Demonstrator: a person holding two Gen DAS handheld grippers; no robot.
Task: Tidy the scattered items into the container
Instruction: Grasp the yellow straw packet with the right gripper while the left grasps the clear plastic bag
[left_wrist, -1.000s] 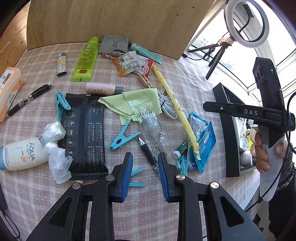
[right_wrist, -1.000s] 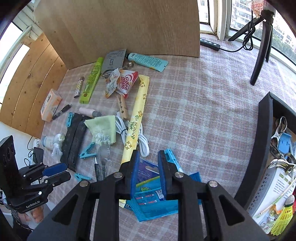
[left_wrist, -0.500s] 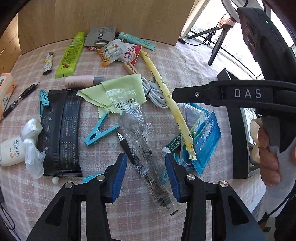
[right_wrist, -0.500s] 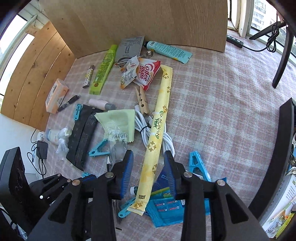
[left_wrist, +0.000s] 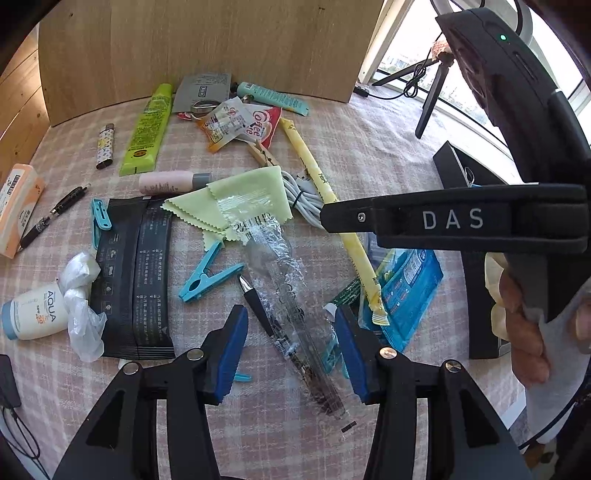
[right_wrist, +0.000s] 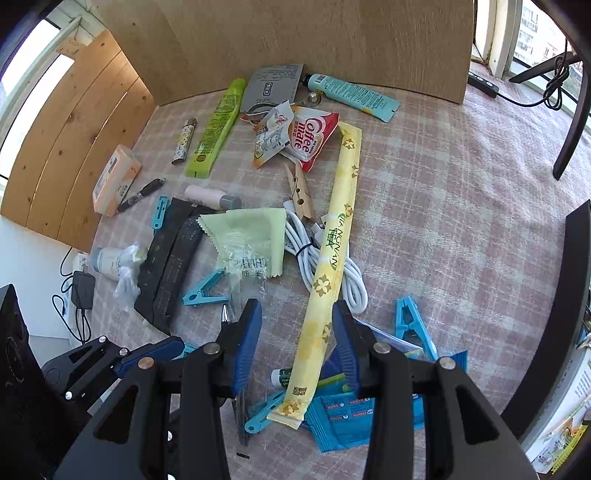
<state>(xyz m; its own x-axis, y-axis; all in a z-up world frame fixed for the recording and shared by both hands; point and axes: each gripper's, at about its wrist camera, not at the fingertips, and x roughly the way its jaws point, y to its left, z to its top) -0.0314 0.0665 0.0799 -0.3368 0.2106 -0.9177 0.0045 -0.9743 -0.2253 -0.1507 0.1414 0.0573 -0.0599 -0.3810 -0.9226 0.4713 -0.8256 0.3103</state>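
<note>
Many small items lie scattered on the checked tablecloth. My left gripper (left_wrist: 290, 345) is open, its jaws either side of a clear plastic sleeve (left_wrist: 291, 295) and a black pen (left_wrist: 258, 306). My right gripper (right_wrist: 295, 343) is open, its jaws either side of the lower part of a long yellow tea sachet (right_wrist: 332, 258). Blue packets (right_wrist: 343, 417) lie under the sachet's end. The black container (left_wrist: 476, 258) stands at the right in the left wrist view, and its wall (right_wrist: 554, 314) shows at the right edge of the right wrist view.
A white cable (right_wrist: 317, 266), green cloth (right_wrist: 251, 236), blue clothes pegs (left_wrist: 207, 273), black packet (left_wrist: 136, 273), sunscreen bottle (left_wrist: 37, 314), green tube (left_wrist: 147, 129), lighter (left_wrist: 105, 146) and coffee sachet (right_wrist: 310, 136) lie about. A wooden board stands behind. The right gripper's body (left_wrist: 461, 221) crosses the left wrist view.
Both grippers have opened wider and come lower over the table. The right gripper has moved left from over the blue packets to straddle the yellow sachet. The left now straddles the clear sleeve.
</note>
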